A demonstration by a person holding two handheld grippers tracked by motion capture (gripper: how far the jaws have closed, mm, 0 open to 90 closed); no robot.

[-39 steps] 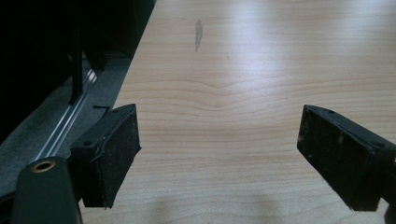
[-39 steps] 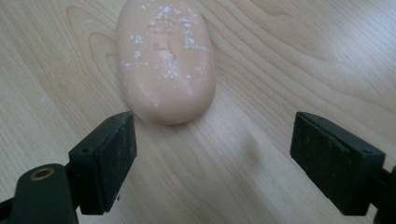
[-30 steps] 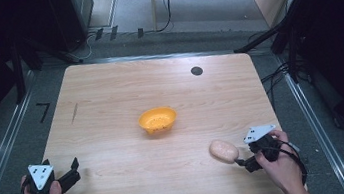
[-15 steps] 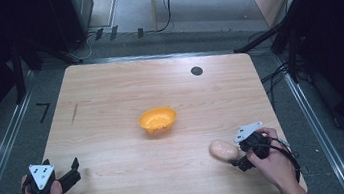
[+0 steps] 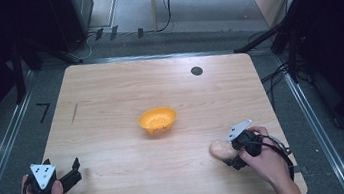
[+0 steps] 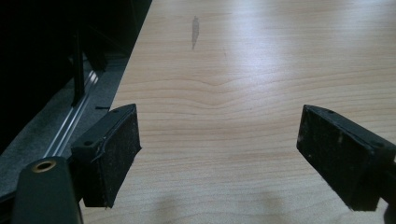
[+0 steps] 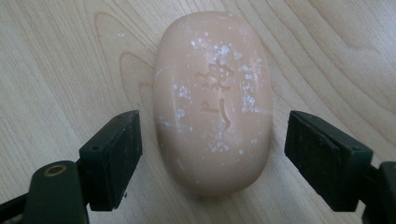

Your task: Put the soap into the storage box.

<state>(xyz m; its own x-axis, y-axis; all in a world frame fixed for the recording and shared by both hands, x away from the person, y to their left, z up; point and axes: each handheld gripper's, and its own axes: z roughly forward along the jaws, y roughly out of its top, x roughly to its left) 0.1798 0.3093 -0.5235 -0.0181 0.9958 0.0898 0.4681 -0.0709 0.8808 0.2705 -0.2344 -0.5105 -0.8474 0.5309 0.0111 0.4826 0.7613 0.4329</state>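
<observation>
A pale peach oval soap bar [image 5: 219, 150] lies flat on the wooden table [image 5: 110, 100] near its front right. In the right gripper view the soap [image 7: 212, 100] shows a stamped mark and white flecks. My right gripper [image 5: 229, 156] reaches it from the right. Its jaws have just been closing with the soap's near end between them, and a gap remains on each side of the bar [image 7: 219, 154]. My left gripper [image 5: 63, 165] rests low at the front left corner, open wide over bare wood [image 6: 219, 154].
An orange bowl [image 5: 158, 120] stands at the table's middle, apart from both grippers. A small black round spot [image 5: 197, 71] sits near the far edge. Metal rails and cables run along the floor beside the table.
My right gripper has moved left up to the soap and now straddles its near end, with the jaws narrower. The left gripper has not moved.
</observation>
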